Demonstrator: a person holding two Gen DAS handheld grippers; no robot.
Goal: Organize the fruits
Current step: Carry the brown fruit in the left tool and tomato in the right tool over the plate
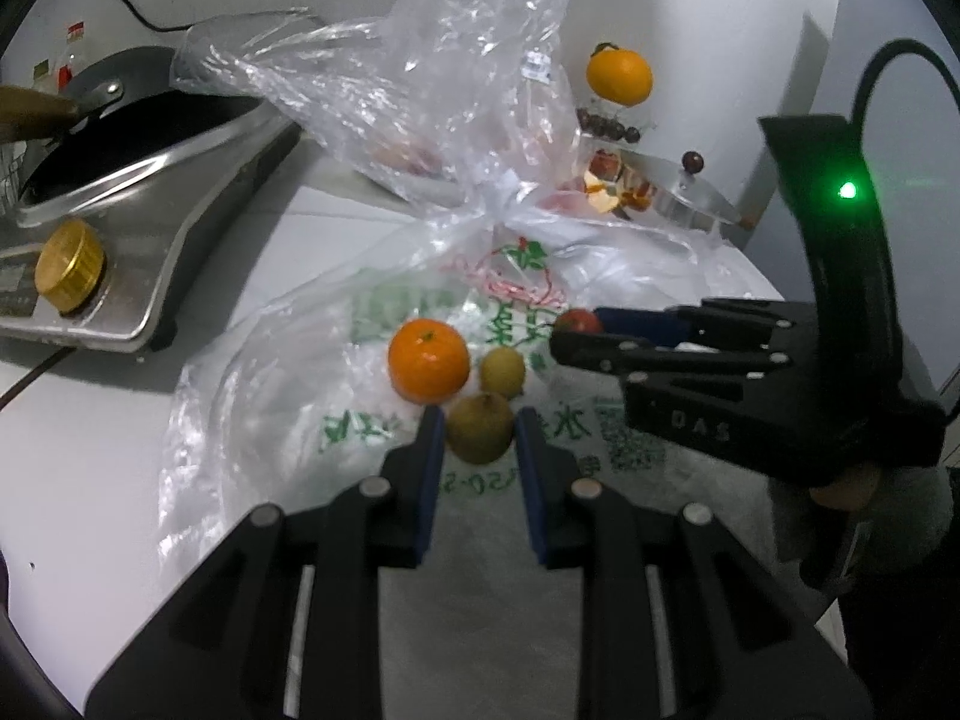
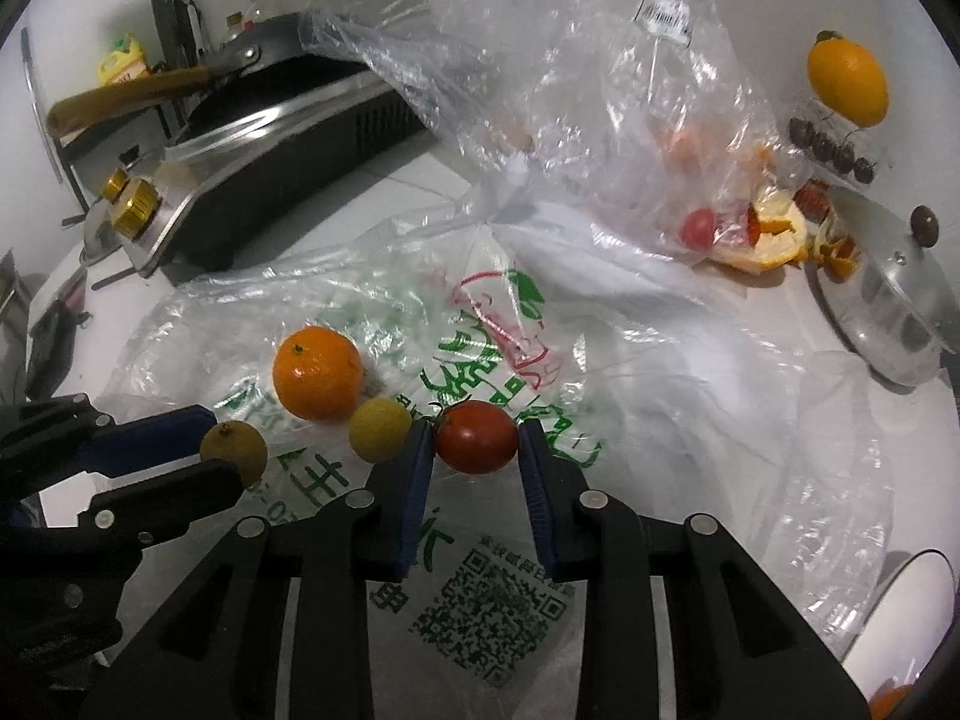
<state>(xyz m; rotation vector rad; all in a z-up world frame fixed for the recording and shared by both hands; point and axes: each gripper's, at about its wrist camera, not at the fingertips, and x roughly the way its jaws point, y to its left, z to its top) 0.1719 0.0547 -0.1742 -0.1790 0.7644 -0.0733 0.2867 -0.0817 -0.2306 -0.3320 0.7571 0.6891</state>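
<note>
two round orange tangerines, two small yellow-brown round fruits, two red tomatoes, two black two-finger grippers, five dark cherries at two o'clock.

Bag-veiled fruit blurs to pink — white bowl cut off by edge.

Under my view lies a white tabletop. A steel gas stove stands on it at the left with a dark pan on top. A flattened printed plastic bag spreads over the middle, and a crumpled clear plastic bag rises behind it. At the right a steel pot lid rests on the tabletop, with orange peel just beside it.
</note>
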